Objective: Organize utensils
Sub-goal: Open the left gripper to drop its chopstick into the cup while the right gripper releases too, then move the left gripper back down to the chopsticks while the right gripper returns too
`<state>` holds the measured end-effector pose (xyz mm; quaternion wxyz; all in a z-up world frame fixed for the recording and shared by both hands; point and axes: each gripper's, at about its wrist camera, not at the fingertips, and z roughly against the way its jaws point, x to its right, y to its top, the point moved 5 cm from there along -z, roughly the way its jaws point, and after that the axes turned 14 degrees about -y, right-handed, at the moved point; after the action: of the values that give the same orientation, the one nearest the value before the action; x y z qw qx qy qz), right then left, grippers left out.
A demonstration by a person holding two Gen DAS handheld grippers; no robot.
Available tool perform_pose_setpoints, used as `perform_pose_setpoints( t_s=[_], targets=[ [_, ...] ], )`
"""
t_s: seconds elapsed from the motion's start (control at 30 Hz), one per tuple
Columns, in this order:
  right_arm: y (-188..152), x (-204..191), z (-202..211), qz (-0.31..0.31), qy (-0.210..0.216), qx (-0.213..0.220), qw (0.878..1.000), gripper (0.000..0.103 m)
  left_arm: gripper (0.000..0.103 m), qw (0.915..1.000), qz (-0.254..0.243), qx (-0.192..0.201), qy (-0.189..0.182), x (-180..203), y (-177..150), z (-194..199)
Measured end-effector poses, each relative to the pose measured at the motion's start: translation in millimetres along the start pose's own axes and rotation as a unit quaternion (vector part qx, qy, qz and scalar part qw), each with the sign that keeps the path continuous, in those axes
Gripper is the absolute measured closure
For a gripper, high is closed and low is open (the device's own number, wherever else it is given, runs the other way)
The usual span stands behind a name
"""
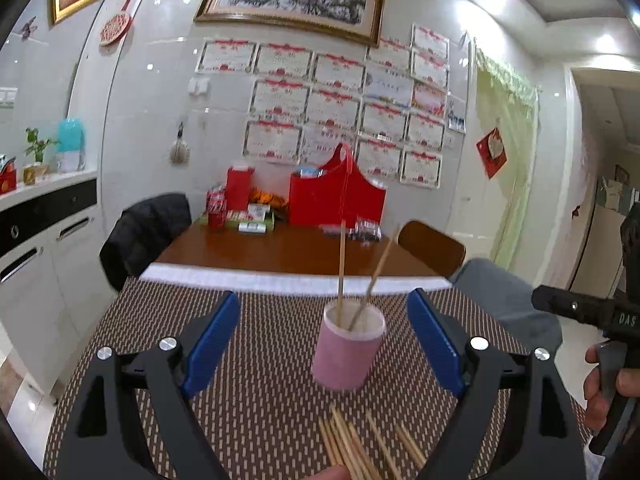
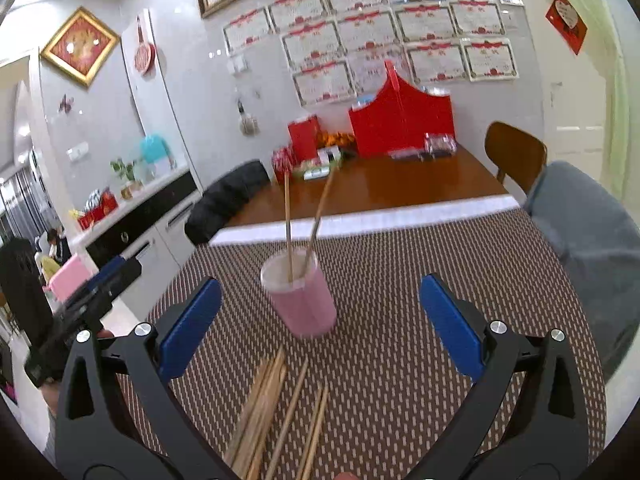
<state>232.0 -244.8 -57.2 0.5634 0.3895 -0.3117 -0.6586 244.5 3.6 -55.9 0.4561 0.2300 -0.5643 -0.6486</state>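
Note:
A pink cup (image 1: pixel 347 350) stands upright on a woven brown placemat (image 1: pixel 248 392) with two wooden chopsticks (image 1: pixel 341 272) leaning in it. Several more chopsticks (image 1: pixel 352 448) lie loose on the mat just in front of the cup. My left gripper (image 1: pixel 323 330) is open and empty, its blue pads on either side of the cup and a little short of it. In the right wrist view the cup (image 2: pixel 302 300) and the loose chopsticks (image 2: pixel 272 412) lie ahead. My right gripper (image 2: pixel 320 316) is open and empty above the loose chopsticks.
The mat lies on a wooden table (image 1: pixel 280 252) with red boxes (image 1: pixel 336 200), cans and packets at its far end by the wall. A chair with a dark jacket (image 1: pixel 144 232) stands left, a wooden chair (image 1: pixel 432 246) and a grey seat (image 2: pixel 588 216) right.

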Motion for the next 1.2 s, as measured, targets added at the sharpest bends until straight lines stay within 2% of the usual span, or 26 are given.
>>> perform_pose_setpoints(
  t_s=[0.13,0.33,0.43,0.67,0.87,1.07,1.2],
  targets=[
    [-25.9,-0.6,6.6,0.008,-0.001,-0.019,1.0,0.005,0.018,0.9992,0.007,-0.036,0.014,3.3,-22.4,9.5],
    [-36.8,-1.3,8.6,0.003,-0.001,-0.026,1.0,0.005,0.018,0.9971,0.009,-0.069,0.031,5.8,-47.1,15.6],
    [-51.5,-4.6,8.5,0.016,-0.002,-0.036,0.999,0.005,0.018,0.9943,0.009,-0.099,0.04,5.4,-64.8,15.1],
    [-109.0,-5.6,-11.3,0.032,-0.015,-0.095,0.995,0.005,0.018,0.978,0.022,-0.201,0.051,0.2,-130.3,4.5],
    [-133.8,-0.5,-16.7,0.035,-0.019,-0.12,0.992,0.005,0.018,0.96,0.033,-0.273,0.053,-3.9,-176.8,-8.5],
    [-145.6,-0.4,-18.6,0.046,-0.021,-0.133,0.99,0.005,0.018,0.9503,0.038,-0.303,0.058,-6.0,-199.1,-15.8],
    [-150.3,0.8,-20.3,0.048,-0.022,-0.14,0.989,0.005,0.018,0.9505,0.042,-0.302,0.062,-10.2,-201.0,-19.0]
  ],
)
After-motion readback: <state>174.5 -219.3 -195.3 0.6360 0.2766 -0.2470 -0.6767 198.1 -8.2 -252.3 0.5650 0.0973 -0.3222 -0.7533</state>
